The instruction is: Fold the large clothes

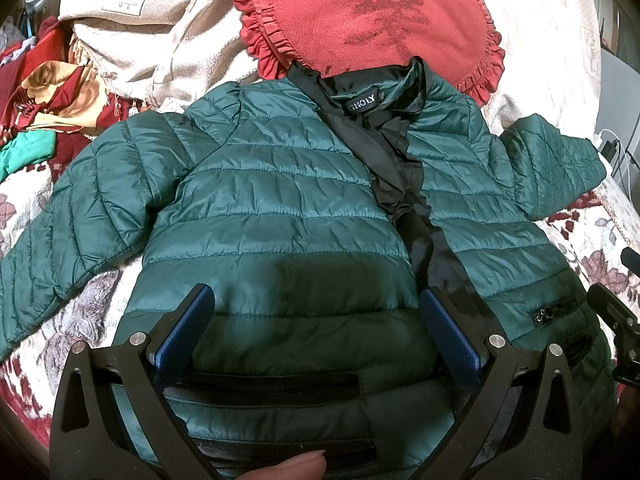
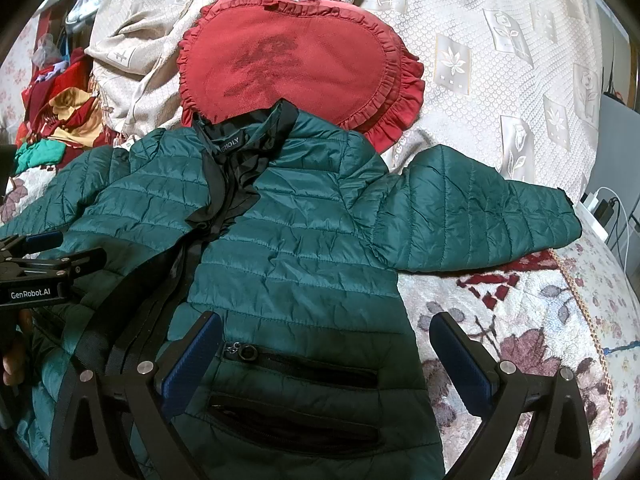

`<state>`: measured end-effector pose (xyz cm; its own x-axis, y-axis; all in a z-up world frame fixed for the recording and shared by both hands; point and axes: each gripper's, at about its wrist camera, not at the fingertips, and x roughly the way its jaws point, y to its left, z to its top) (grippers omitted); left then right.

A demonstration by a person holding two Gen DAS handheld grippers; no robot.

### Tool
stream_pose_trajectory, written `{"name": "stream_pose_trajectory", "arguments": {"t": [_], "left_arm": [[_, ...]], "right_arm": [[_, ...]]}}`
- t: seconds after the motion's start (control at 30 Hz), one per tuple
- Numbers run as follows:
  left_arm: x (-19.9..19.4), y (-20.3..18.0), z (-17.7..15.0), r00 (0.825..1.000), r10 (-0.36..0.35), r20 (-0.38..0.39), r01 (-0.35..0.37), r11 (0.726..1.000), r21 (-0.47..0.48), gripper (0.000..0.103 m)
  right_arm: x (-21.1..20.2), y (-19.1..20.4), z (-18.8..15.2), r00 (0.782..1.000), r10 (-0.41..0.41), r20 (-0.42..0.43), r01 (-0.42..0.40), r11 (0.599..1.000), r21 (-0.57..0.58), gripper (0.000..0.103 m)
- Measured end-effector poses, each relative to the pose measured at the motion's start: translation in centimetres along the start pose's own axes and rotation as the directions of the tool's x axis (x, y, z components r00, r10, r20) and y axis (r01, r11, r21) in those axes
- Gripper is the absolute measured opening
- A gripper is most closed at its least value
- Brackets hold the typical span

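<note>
A dark green quilted puffer jacket (image 1: 280,208) lies front up on a floral bedspread, collar away from me, both sleeves spread out; it also shows in the right wrist view (image 2: 304,240). Its black zipper placket (image 1: 404,184) runs down the middle. My left gripper (image 1: 316,308) is open and empty, hovering over the lower left front panel. My right gripper (image 2: 326,336) is open and empty over the lower right panel, above the pocket zipper (image 2: 300,360). The right sleeve (image 2: 480,220) stretches to the right.
A red ruffled cushion (image 1: 376,20) lies just beyond the collar. A beige patterned cover (image 2: 500,60) drapes behind. A heap of red, yellow and teal clothes (image 1: 44,92) sits at the far left. The floral bedspread (image 2: 520,320) shows on the right, with cables past its edge.
</note>
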<state>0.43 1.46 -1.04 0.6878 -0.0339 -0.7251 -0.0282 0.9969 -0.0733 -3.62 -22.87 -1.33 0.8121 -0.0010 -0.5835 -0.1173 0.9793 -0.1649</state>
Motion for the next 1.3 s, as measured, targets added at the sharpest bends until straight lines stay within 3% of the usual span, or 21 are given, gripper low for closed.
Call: {"name": "stream_pose_trajectory", "arguments": {"t": [1.3], "left_arm": [[0.1, 1.1, -0.3, 1.0, -0.007, -0.006, 0.007, 1.0, -0.023, 0.103]], "right_arm": [[0.5, 1.0, -0.1, 1.0, -0.001, 0.007, 0.001, 1.0, -0.018, 0.103]]}}
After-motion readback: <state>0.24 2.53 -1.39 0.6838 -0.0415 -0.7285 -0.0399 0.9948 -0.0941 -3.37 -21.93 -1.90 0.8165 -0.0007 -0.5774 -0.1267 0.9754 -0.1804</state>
